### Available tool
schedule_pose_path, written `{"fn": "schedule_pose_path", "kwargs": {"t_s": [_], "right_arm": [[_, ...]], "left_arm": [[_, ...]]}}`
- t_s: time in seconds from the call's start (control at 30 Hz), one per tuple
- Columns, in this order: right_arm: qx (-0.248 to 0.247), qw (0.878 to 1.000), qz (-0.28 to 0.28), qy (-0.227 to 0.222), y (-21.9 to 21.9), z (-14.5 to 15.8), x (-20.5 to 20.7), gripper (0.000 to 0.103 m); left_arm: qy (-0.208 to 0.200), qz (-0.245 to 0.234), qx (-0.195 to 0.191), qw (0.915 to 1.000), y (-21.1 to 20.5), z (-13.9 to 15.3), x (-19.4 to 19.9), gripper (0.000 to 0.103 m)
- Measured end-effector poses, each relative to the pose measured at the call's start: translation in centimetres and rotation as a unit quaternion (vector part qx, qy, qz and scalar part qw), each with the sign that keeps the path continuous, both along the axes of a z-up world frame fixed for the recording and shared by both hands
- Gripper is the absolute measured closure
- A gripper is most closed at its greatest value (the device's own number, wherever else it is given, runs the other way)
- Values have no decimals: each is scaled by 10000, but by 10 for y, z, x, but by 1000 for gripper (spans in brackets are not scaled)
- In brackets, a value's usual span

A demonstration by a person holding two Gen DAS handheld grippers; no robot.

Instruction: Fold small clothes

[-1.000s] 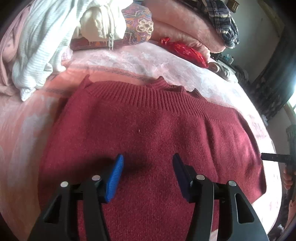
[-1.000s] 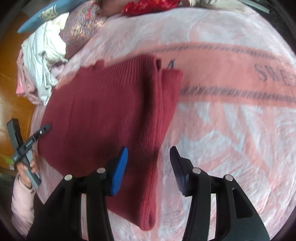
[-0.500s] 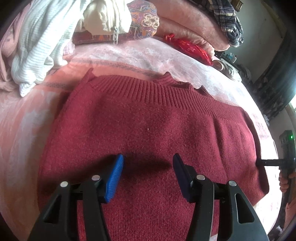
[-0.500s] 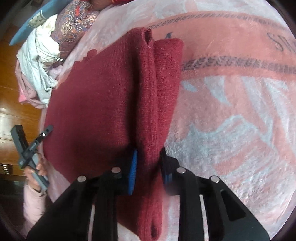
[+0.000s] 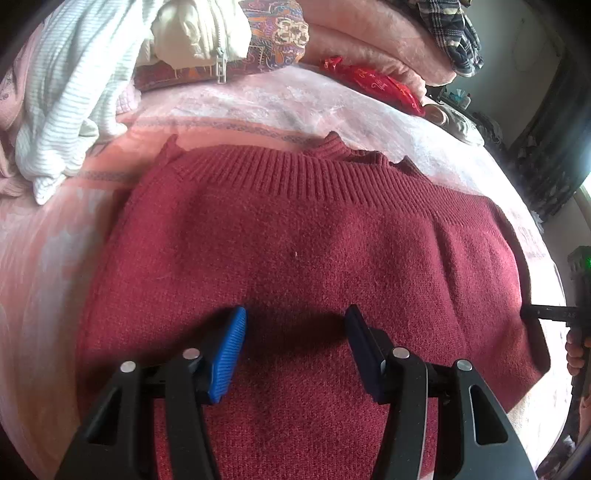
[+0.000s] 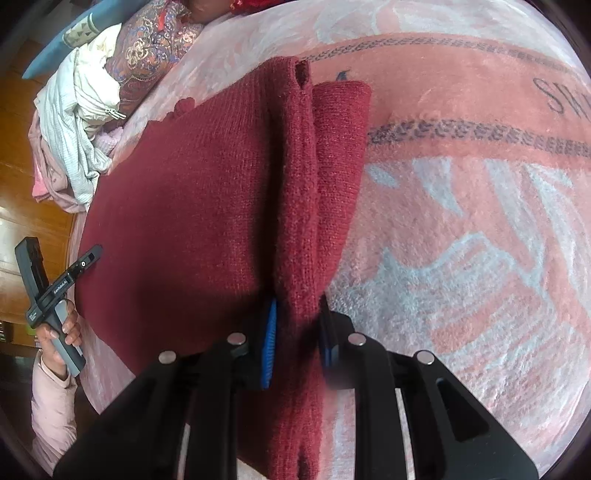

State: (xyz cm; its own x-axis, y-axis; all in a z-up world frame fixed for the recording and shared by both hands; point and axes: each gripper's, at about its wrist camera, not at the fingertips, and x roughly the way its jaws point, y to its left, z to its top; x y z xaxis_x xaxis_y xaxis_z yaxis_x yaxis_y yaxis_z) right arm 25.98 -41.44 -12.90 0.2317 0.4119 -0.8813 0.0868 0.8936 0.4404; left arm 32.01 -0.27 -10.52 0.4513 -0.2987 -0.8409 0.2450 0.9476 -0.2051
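A dark red knit sweater point(image 5: 303, 258) lies partly folded on a pink and white blanket point(image 5: 55, 258). Its ribbed hem runs along the far side in the left wrist view. My left gripper point(image 5: 295, 325) is open just above the sweater's middle, holding nothing. My right gripper point(image 6: 297, 325) is shut on the sweater's folded right edge point(image 6: 303, 229), pinching a raised ridge of knit between the blue pads. The right gripper's tip also shows in the left wrist view point(image 5: 543, 314) at the sweater's right edge. The left gripper shows in the right wrist view point(image 6: 55, 291).
A pile of white, pink and patterned clothes point(image 5: 92, 74) lies at the far left of the bed. Pink folded bedding and a plaid garment point(image 5: 454, 33) are stacked at the back. A red pouch point(image 5: 373, 85) lies near them. Wooden floor point(image 6: 22, 147) is beyond the bed's left edge.
My right gripper moved forward onto the sweater's folded right edge and closed on it. My left gripper stayed open and drifted slightly closer over the sweater.
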Motion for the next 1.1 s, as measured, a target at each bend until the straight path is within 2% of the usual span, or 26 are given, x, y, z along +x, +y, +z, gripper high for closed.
{"fn": "schedule_pose_path", "kwargs": {"t_s": [0.2,0.4,0.6,0.73,0.9,1.1], "right_arm": [[-214,9997,-24,-70,5,18,1,88],[-501,9985,118,-173,29,49,6,89],[-619,9962,491,-355,74,83,16,89],[-669,9933,831,-451,125,95,23,89],[-631,9901,1151,-494,174,95,29,90],[-237,9911,1227,-460,209,85,40,90]], "left_arm": [[-16,-69,-25,10000,1,-1,-1,47],[62,14,-317,9995,11,1,0,47],[104,112,-444,9989,15,6,-1,47],[137,212,-575,9980,19,13,3,47],[177,264,-633,9975,27,14,7,47],[239,295,-781,9962,41,7,8,47]]}}
